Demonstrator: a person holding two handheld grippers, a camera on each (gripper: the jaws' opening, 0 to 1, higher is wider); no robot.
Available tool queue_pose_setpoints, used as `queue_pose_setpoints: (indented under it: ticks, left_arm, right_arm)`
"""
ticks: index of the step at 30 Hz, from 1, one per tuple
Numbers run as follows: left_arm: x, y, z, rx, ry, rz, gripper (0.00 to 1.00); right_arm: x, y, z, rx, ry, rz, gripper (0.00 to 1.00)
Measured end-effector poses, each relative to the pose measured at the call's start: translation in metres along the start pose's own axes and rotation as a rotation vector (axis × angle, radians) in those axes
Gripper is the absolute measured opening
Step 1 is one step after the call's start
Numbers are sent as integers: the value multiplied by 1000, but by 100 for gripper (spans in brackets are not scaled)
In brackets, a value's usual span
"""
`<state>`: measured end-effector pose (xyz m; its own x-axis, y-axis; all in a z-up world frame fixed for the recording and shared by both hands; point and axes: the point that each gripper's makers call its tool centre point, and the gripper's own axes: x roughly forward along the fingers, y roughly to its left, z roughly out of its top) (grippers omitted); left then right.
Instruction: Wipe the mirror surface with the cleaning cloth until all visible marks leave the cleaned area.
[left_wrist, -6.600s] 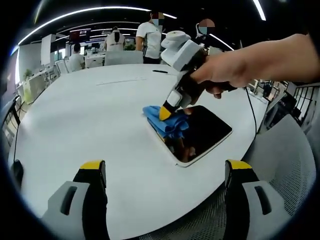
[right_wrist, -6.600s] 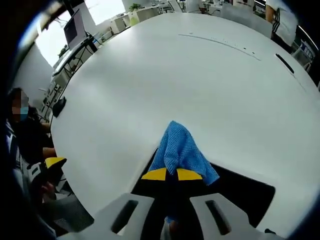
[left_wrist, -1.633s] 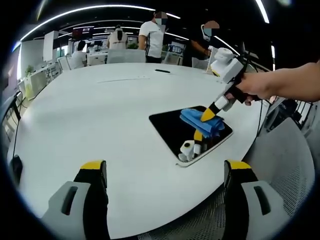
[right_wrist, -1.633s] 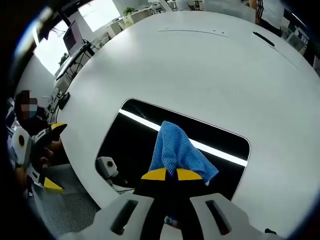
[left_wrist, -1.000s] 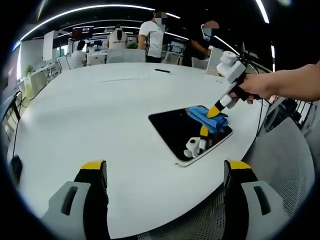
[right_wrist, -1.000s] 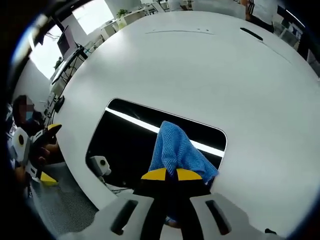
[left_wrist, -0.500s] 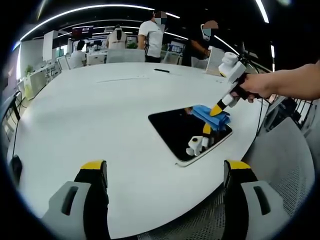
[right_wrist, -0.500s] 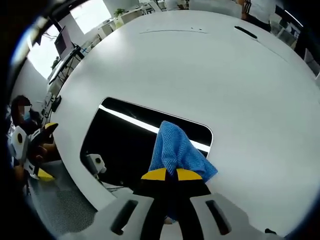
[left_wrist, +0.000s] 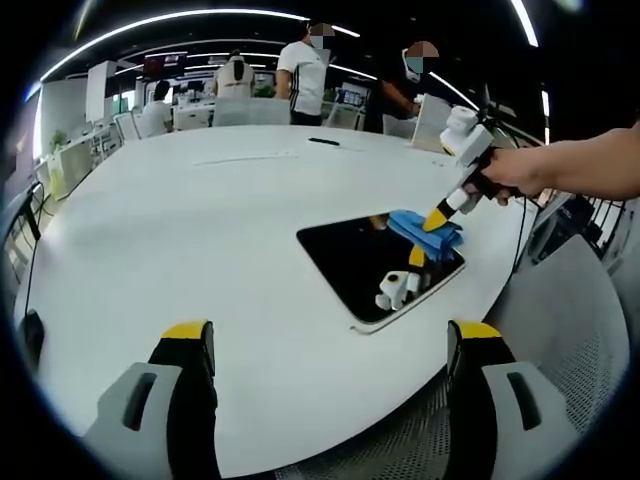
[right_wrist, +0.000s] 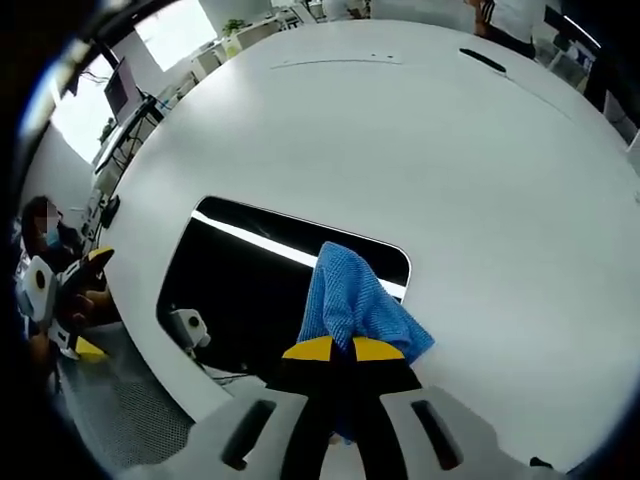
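The right gripper (right_wrist: 347, 349) has its two yellow-tipped jaws pressed together on a bunched blue microfibre cleaning cloth (right_wrist: 357, 298), which fans out ahead of the tips. In the left gripper view the same right gripper (left_wrist: 437, 217), held in a person's hand (left_wrist: 518, 174), comes in from the right and presses the blue cloth (left_wrist: 425, 231) down on the far right corner of a dark rectangular mirror with rounded corners (left_wrist: 365, 262). The cloth touches the glass and laps over the mirror's edge there.

The mirror (right_wrist: 250, 284) lies flat on a large round white table (left_wrist: 180, 230), close to the table's near right edge. Its dark surface reflects a bright ceiling light strip in the right gripper view and the white gripper body in the left gripper view.

The left gripper (left_wrist: 330, 345) hangs well back from the mirror, over the near edge of the table. Its jaws stand wide apart, black with yellow tips, holding nothing and touching nothing. In the right gripper view this left gripper (right_wrist: 60, 300) sits off the mirror's left, beyond the table's rim.

Behind the table, on the side far from the mirror, several people (left_wrist: 300, 75) stand.
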<state>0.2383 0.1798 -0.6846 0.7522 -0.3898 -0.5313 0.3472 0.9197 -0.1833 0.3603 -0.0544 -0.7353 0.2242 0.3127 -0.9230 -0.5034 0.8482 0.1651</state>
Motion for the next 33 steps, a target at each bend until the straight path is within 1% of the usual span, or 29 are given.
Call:
queue_pose_setpoints:
  ticks: [4,14,20,26,28,30,33]
  left_arm:
    - [0,0,0,-3,-1,0,96]
    - [0,-1,-1,4,6,-3,96]
    - [0,0,0,5,2,4,97]
    - [0,2,-1,0,5,13,97]
    - [-1,2,0,-3,4,16,97]
    - [-1,2,0,-2,-1,16,97]
    - [0,1,0,4,0,10,97]
  right_arm:
    - [3,-9,2,11,4,1,0]
    - [2,-15,-2,24,0,-10,0]
    - [1,-15,-2,26,1,-18,0]
    - [3,-15,-2,26,-9,-50,0]
    - [2,-13,-5,41,-6,-65,0]
    - [1,-11,-7,26,-13,-79,0]
    - [-1,-9,-10,27,-20,-90,0]
